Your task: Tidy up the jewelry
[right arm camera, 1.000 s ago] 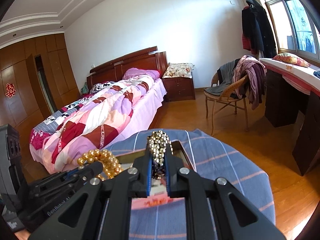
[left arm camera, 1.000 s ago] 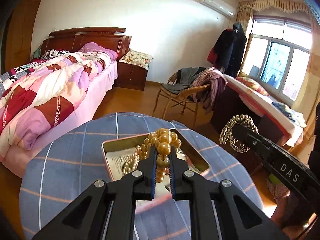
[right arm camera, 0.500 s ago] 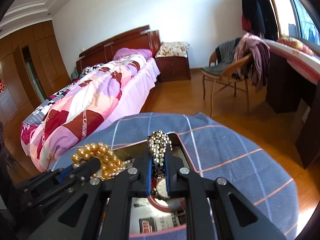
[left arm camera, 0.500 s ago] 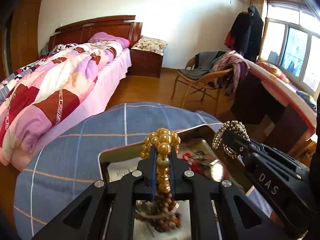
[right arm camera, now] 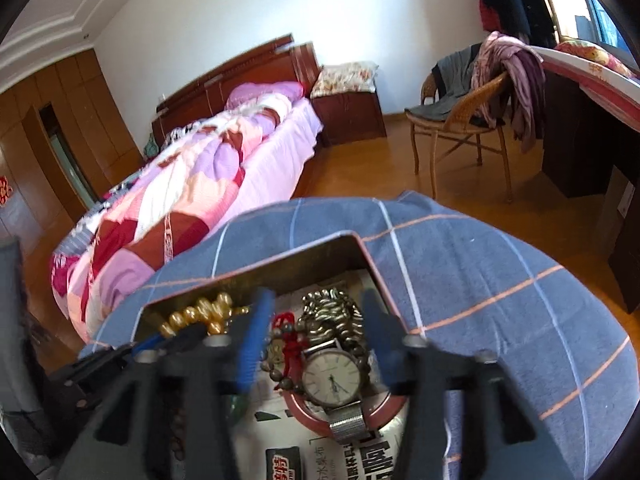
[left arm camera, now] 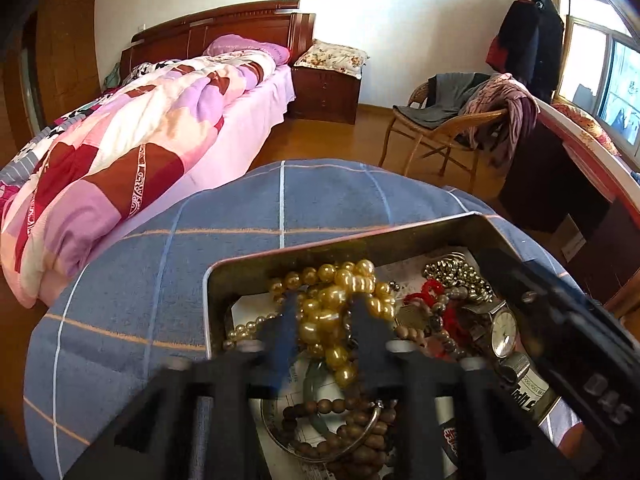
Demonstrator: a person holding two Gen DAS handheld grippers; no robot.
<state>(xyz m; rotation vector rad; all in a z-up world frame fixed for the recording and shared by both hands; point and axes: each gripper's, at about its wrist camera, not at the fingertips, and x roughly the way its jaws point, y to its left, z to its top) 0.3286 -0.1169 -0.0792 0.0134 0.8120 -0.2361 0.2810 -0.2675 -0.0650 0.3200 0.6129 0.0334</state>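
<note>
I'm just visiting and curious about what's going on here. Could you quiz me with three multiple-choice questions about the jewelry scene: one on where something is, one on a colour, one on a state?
1. Where does the wristwatch lie?
A. on the bed
B. inside the metal tin
C. on the chair

2. What colour is the checked cloth under the tin?
A. blue
B. green
C. white

3. How does the right gripper stand?
A. shut on the watch
B. shut on the cloth
C. open

Answers: 1 B, the watch rests among beads within the tin's walls. 2 A, blue with pale lines. 3 C, its fingers stand apart over the silver bead bracelet.
</note>
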